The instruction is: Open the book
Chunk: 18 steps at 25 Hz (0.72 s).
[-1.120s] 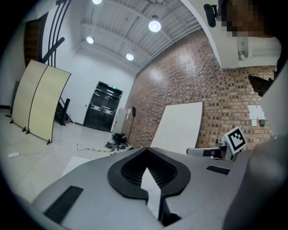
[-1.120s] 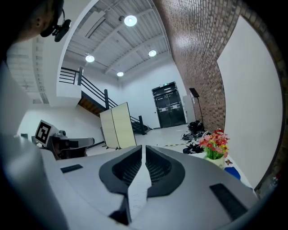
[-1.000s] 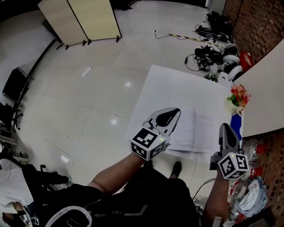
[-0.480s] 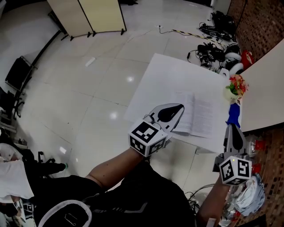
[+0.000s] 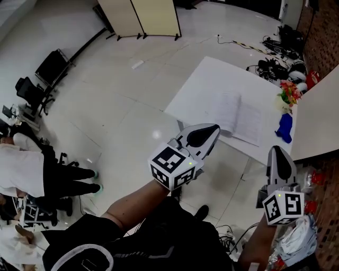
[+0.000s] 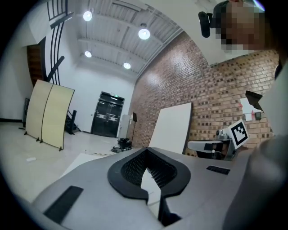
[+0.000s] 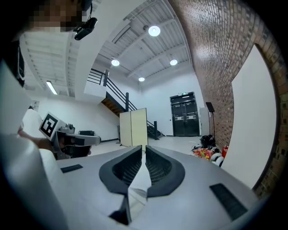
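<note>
The book [image 5: 241, 117] lies open and flat on the white table [image 5: 206, 84], its two pages facing up. Both grippers are held back from it, over the floor and close to the person's body. My left gripper [image 5: 214, 128] points toward the table's near edge without touching it, jaws shut and empty [image 6: 145, 152]. Off to the right and lower, my right gripper [image 5: 277, 150] stands below the table's near right corner; its jaws are closed to a thin slit with nothing between them [image 7: 144, 148].
A small pot of flowers [image 5: 288, 92] and a blue object [image 5: 285, 128] sit at the table's right edge. A large white board [image 5: 318, 116] lies right of the table. Cables and gear [image 5: 286, 50] crowd the far floor, near a folding screen [image 5: 145, 16]. Another person [image 5: 32, 169] stands at left.
Both grippers have drawn back from the book toward the body. The left one was over the left page a second ago. The table now sits farther up in the head view.
</note>
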Available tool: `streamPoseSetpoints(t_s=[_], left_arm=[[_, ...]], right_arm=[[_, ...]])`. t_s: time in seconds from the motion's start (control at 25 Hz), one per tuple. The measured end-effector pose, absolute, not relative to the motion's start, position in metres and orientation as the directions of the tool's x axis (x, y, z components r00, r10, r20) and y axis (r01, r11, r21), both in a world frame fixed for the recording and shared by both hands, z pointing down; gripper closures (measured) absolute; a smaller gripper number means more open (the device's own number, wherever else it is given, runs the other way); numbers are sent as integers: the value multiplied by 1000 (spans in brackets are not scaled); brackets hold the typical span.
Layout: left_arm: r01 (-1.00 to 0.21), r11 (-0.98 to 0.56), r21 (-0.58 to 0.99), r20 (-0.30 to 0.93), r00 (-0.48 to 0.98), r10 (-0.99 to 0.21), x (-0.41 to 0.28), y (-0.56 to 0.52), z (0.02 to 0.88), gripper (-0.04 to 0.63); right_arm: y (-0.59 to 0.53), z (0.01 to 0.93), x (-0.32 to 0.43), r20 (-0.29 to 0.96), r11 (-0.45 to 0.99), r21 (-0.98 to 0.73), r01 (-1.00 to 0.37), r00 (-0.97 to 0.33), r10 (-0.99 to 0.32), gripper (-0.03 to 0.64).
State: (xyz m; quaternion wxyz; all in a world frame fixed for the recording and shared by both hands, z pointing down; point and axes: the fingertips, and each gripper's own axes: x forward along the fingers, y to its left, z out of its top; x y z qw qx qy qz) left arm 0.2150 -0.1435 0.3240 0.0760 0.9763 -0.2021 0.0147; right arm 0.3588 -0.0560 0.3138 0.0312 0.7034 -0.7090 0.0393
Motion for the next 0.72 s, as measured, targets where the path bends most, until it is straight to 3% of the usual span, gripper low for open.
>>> streamPoseSetpoints(t_s=[0.28,0.48,0.72], left_arm=[[-427,-901,80,71,904,-422,145,-81,329,600],[-375,-923,82,32,927,-374,77,-44,329,600],[-325,-939,112,56,946,-320,-8,2,338,600]], right_arm=[[-2,318,292,76,19,-65,-998,-24,-997,611],[39,313,220,80,-32,-25,-999,30,-996,611],[94,324,135,101,-83,-96,-992,73,-992,611]])
